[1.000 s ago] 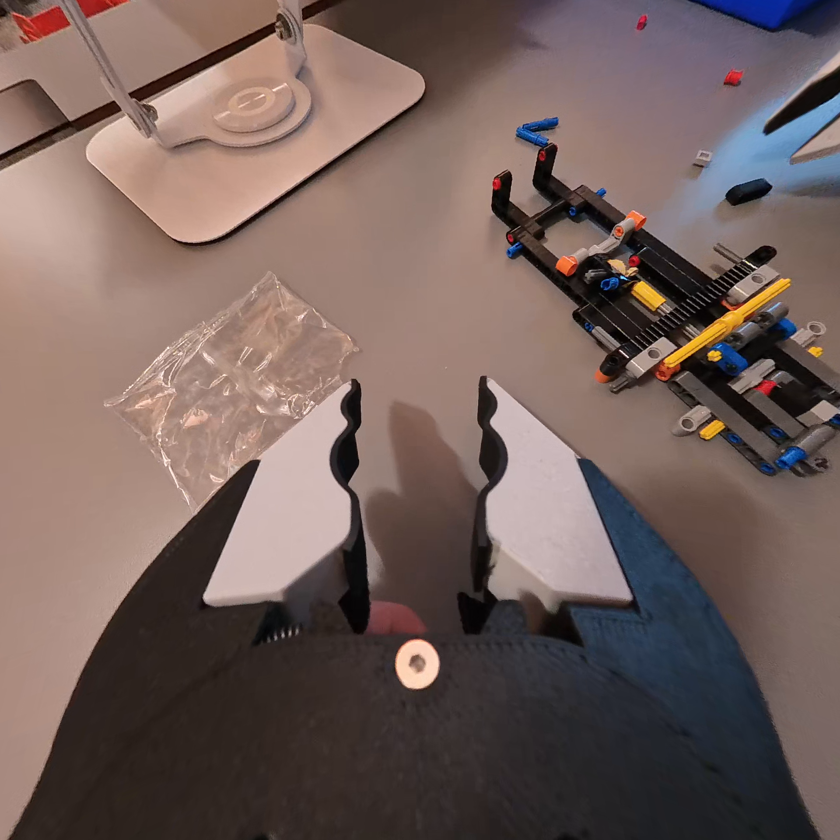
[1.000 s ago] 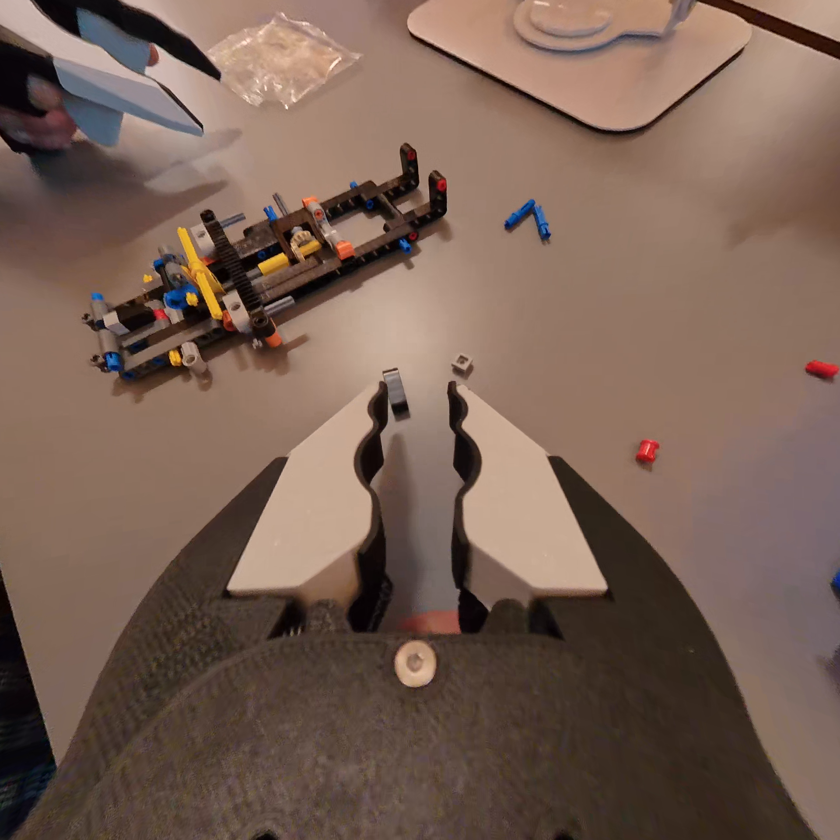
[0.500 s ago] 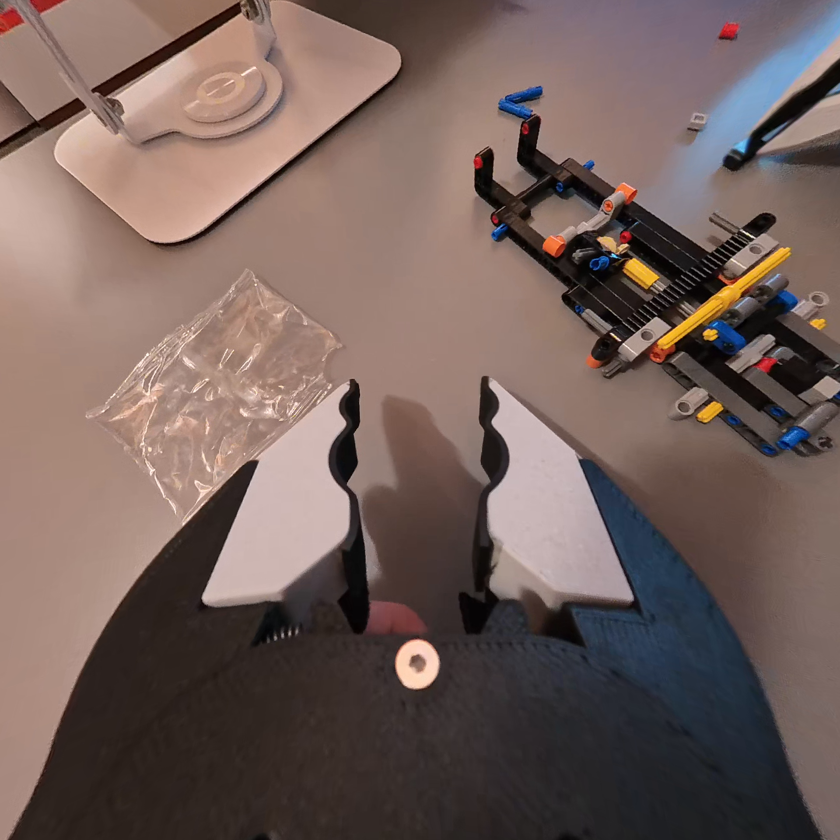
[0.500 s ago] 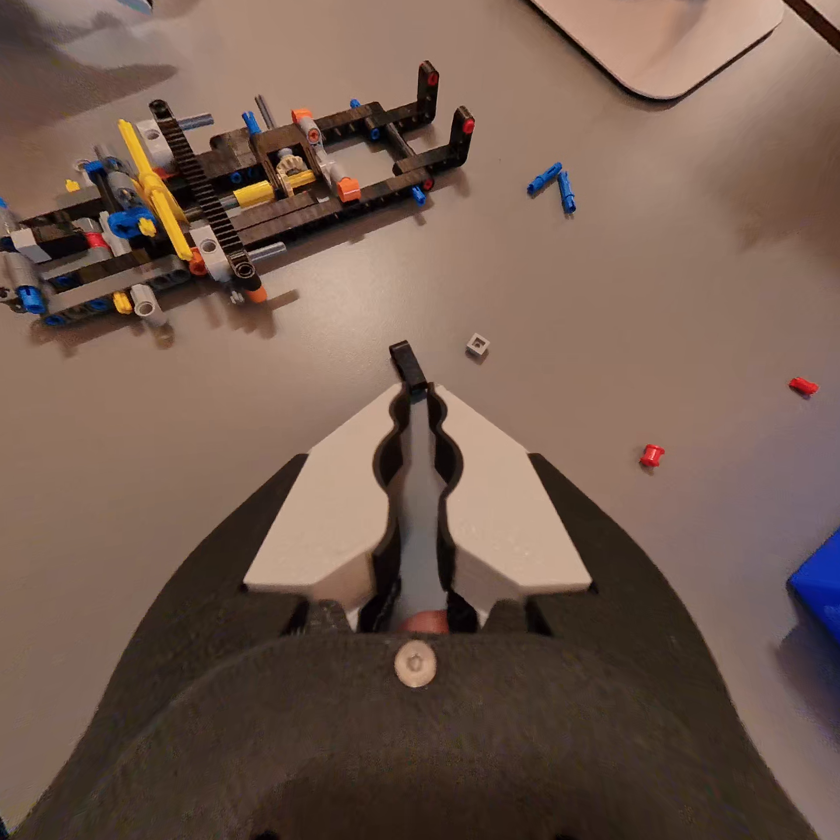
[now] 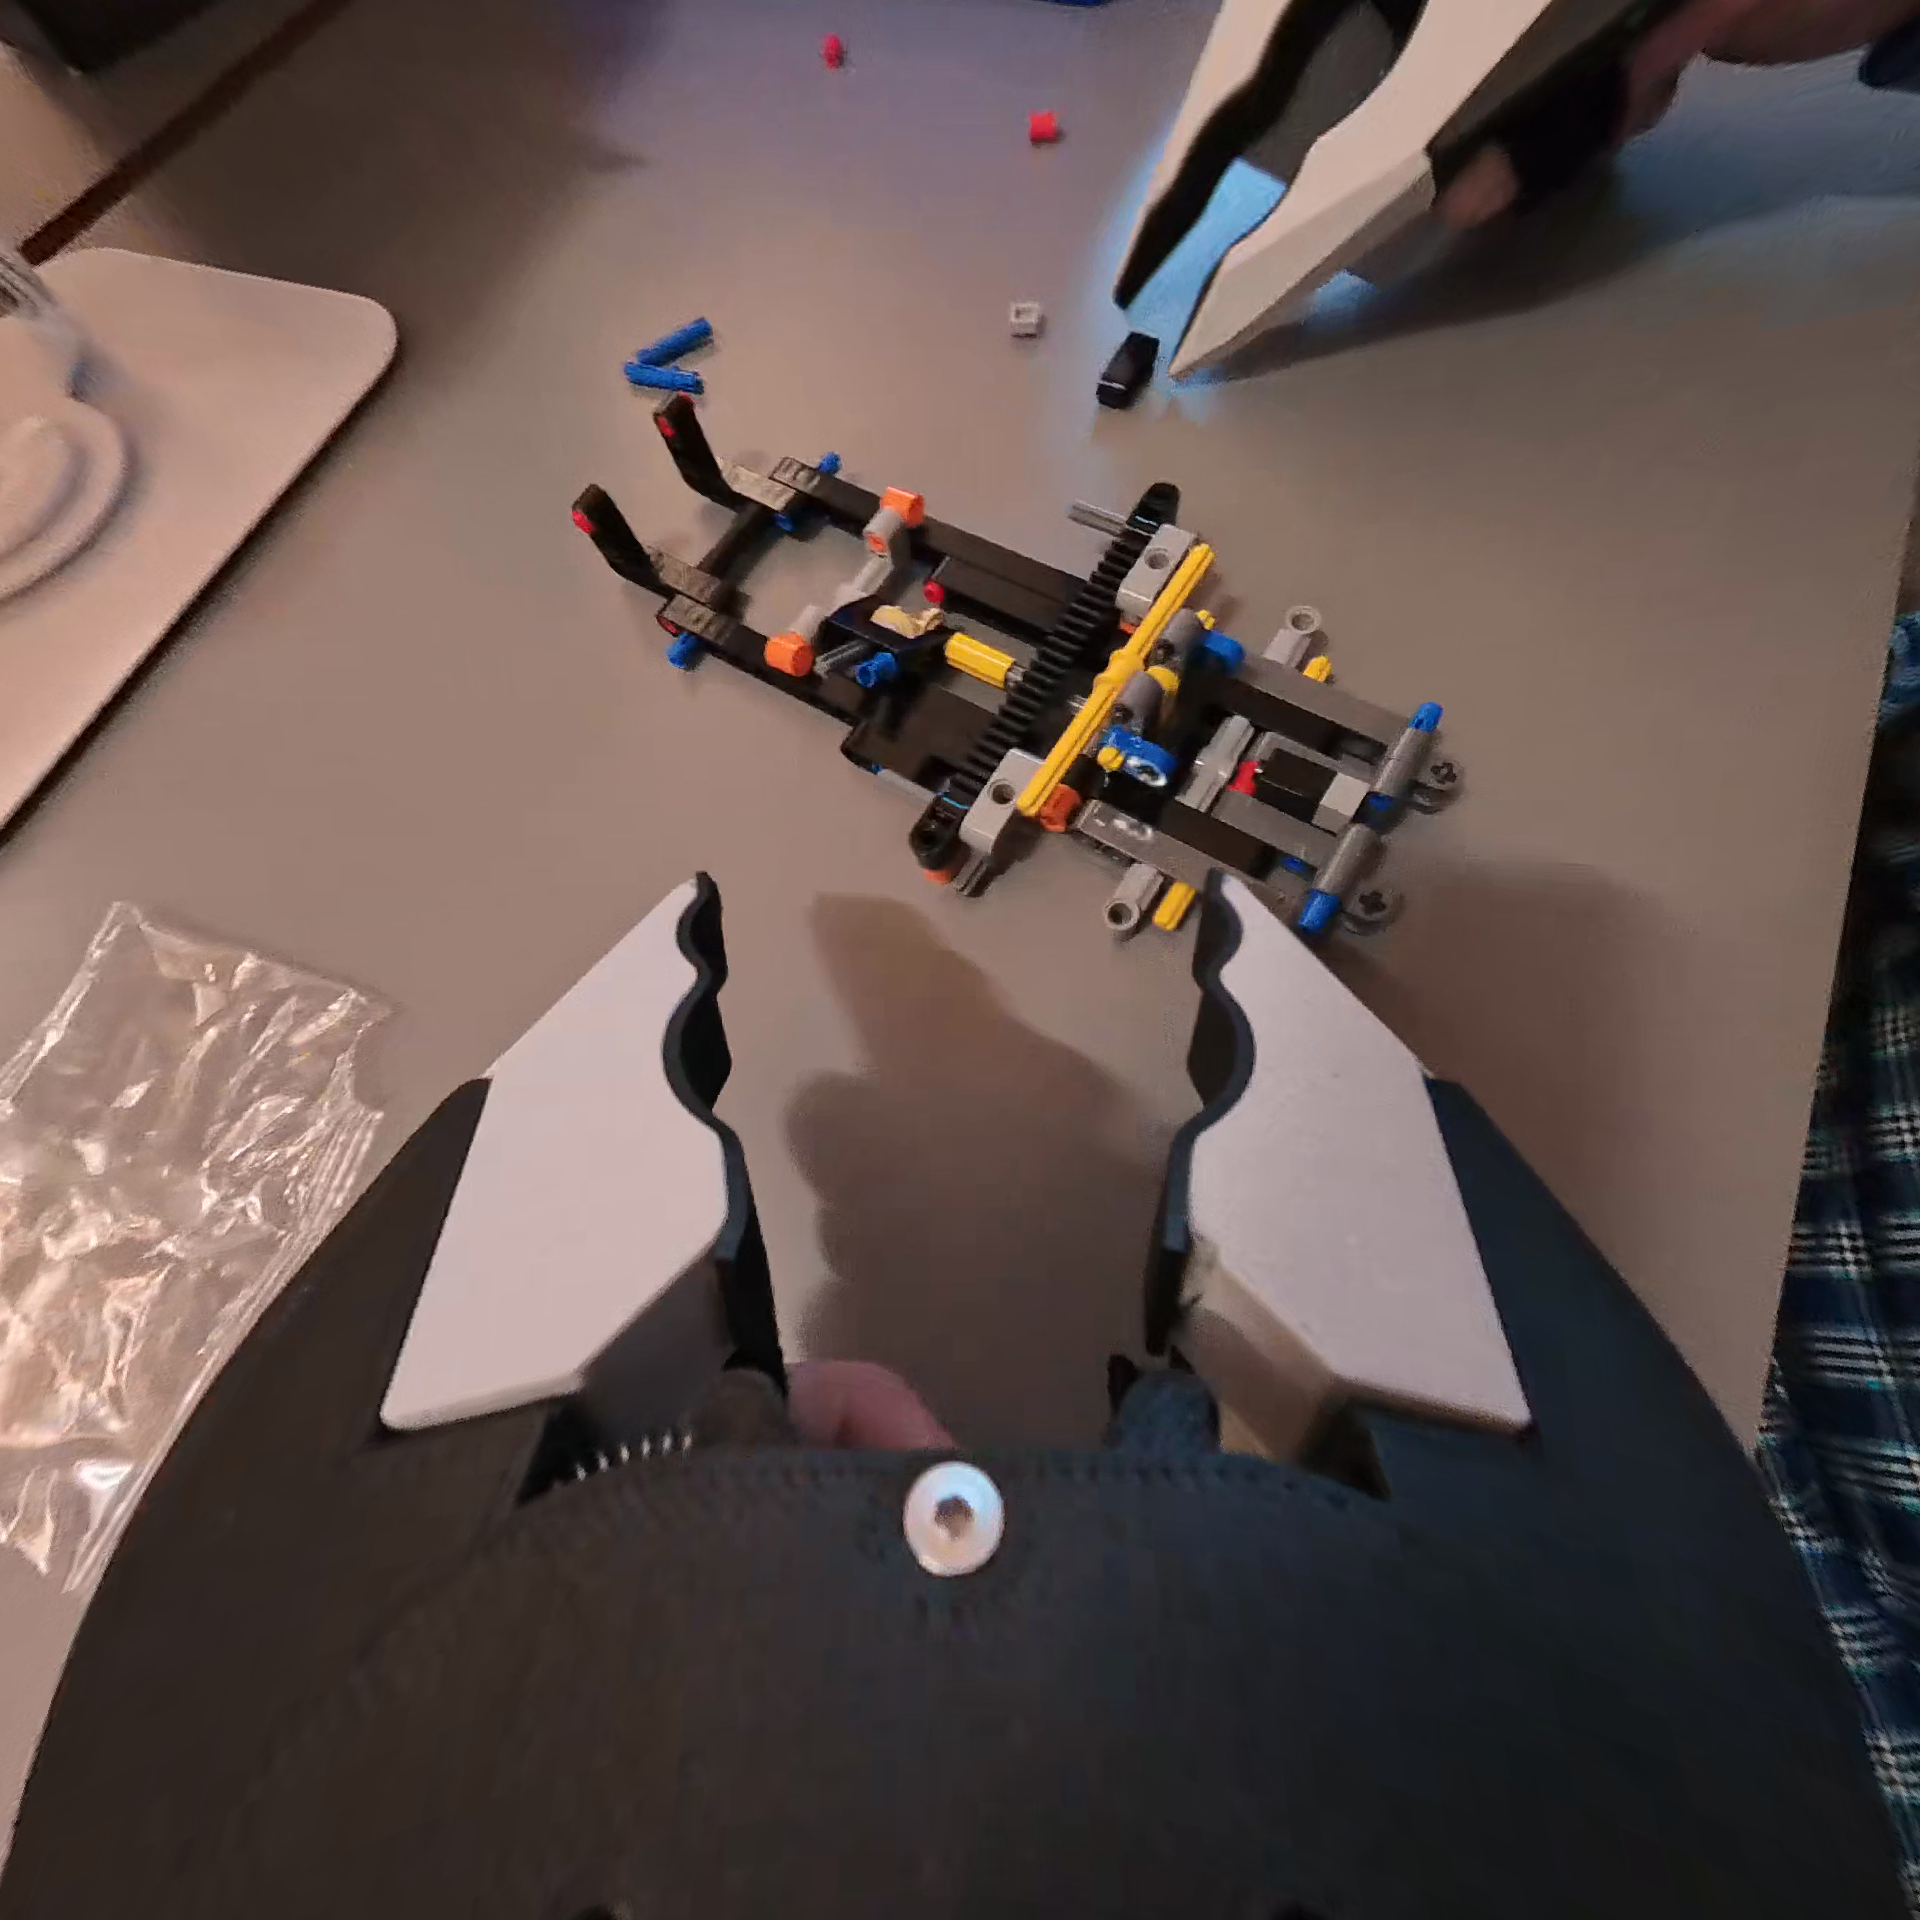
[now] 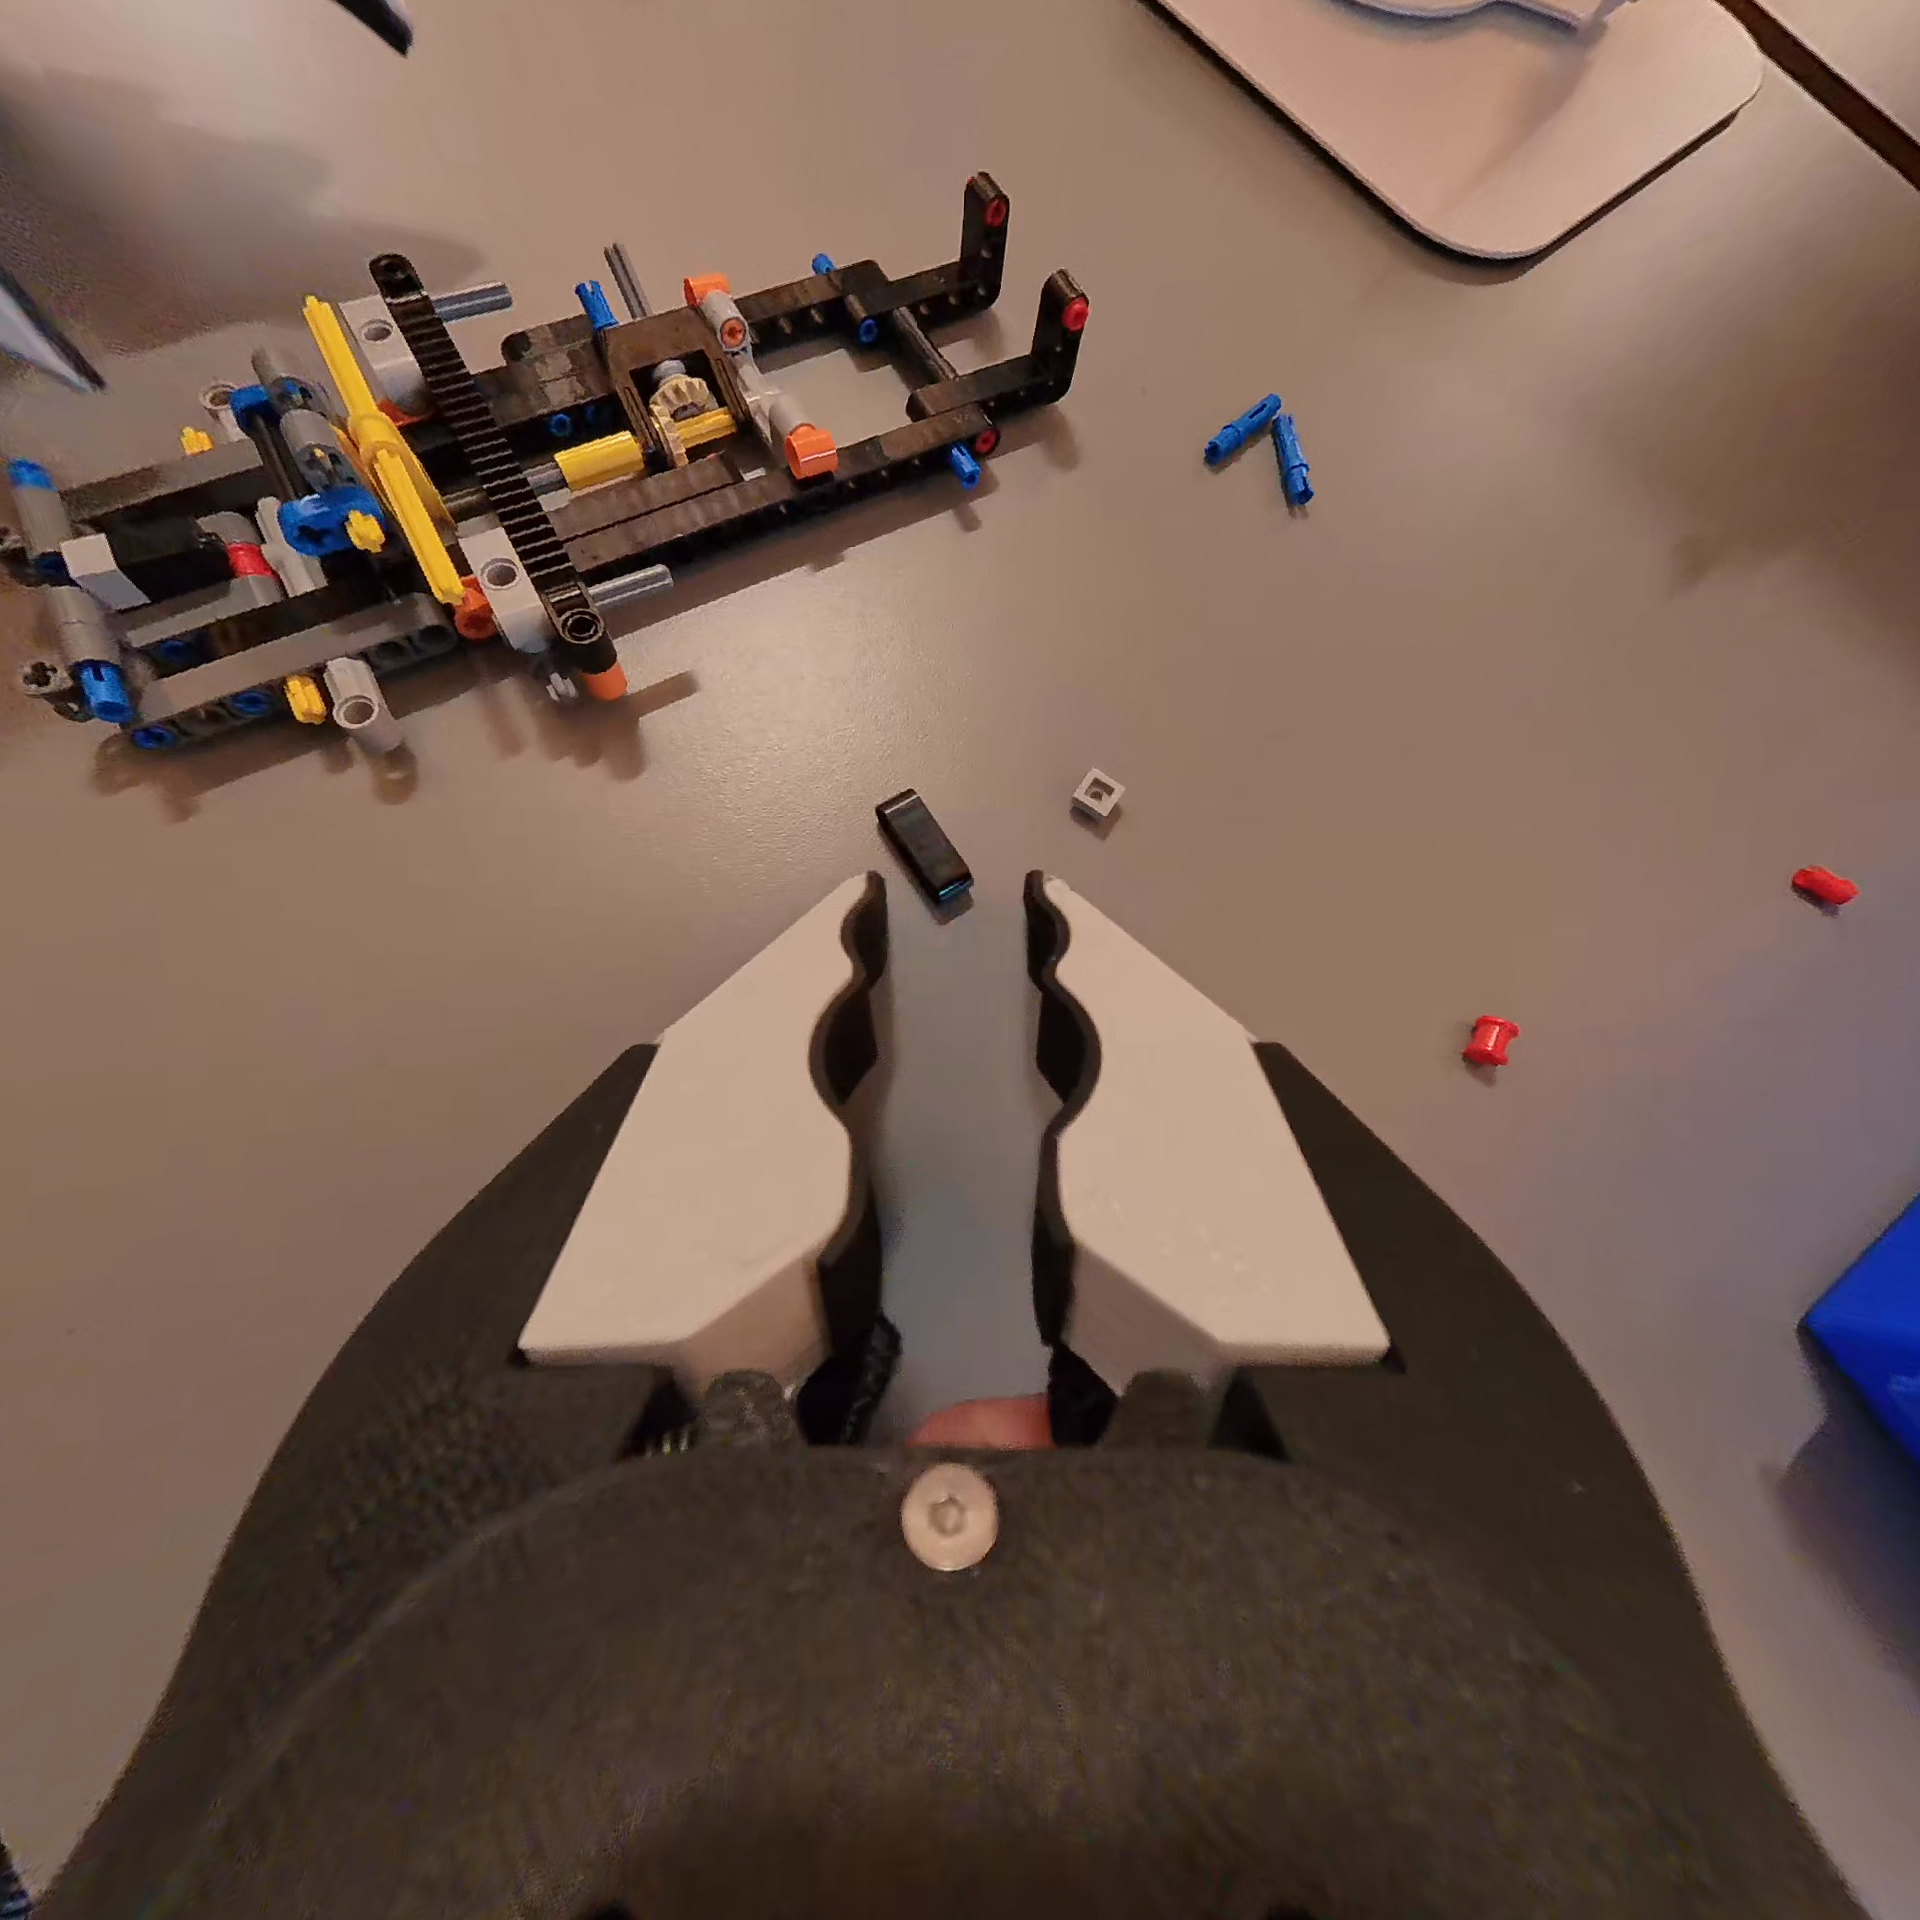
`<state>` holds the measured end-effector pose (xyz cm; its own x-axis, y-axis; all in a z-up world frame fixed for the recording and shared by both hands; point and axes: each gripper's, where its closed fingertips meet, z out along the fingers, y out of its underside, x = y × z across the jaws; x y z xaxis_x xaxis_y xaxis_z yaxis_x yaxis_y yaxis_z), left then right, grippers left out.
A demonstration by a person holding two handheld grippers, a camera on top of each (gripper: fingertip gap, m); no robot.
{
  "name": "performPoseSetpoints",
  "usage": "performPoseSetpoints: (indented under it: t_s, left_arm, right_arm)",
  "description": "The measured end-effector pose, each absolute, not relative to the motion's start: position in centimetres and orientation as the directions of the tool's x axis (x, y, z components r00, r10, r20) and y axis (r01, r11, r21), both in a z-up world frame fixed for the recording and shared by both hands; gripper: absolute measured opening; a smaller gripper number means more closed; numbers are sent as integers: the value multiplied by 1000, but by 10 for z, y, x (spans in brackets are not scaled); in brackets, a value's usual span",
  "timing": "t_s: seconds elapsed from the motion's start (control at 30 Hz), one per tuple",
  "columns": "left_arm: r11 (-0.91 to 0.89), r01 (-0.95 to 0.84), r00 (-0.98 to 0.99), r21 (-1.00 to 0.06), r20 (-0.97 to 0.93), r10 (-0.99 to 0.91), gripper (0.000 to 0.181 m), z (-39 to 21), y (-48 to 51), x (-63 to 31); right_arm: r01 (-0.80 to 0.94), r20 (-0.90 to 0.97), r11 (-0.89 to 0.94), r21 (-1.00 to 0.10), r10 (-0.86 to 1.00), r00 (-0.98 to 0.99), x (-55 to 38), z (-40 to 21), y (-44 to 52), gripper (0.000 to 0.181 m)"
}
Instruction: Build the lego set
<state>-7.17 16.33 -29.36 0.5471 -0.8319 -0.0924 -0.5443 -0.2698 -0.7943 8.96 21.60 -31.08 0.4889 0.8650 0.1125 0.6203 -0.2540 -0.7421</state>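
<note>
- Since half a second ago the right gripper (image 6: 954, 883) has parted its jaws, which were pinched together with the small black lego block (image 6: 924, 840) at their tips; that block now lies free on the grey table (image 6: 1351, 675). The left gripper (image 5: 956, 904) has spread wider and swung toward the long black lego chassis with yellow, blue and orange parts (image 5: 997, 675).
- Only the left wrist view shows, at far left, the crumpled clear plastic bag (image 5: 156, 1164) lying just beside the left gripper, and at the far right edge a strip of blue plaid cloth (image 5: 1870, 1247).
- Only the right wrist view shows, at its right edge, the corner of a blue box (image 6: 1870, 1340).
- Both views show the white rounded stand base (image 5: 156, 468), the pair of loose blue pins (image 6: 1262, 442), the tiny grey square piece (image 6: 1097, 795) and two small red pieces (image 6: 1490, 1039) scattered on the table.
- Left gripper: jaws wide apart and holding nothing; its right fingertip (image 5: 1221, 914) sits just in front of the near end of the chassis, and I cannot tell whether they touch.
- Right gripper: jaws open by a narrow gap, gripping nothing; the black block lies flat just beyond the tips, slightly left of the gap. In the left view one fingertip is very close to the block; contact cannot be judged.
- The chassis rests flat on the table, left of the right gripper.
</note>
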Motion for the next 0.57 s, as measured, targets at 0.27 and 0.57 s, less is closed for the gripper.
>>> performPoseSetpoints:
  t_s: [0.27,0.57]
  left_arm:
    - [-301,-574,500,-761,-36,-865,88,-305,152,-57]
    - [-325,-570,473,-754,22,-881,83,-306,143,-47]
  right_arm:
    - [566,49,-227,-793,902,430,56,-292,192,26]
    - [583,22,-230,-779,920,392,27,-303,178,22]
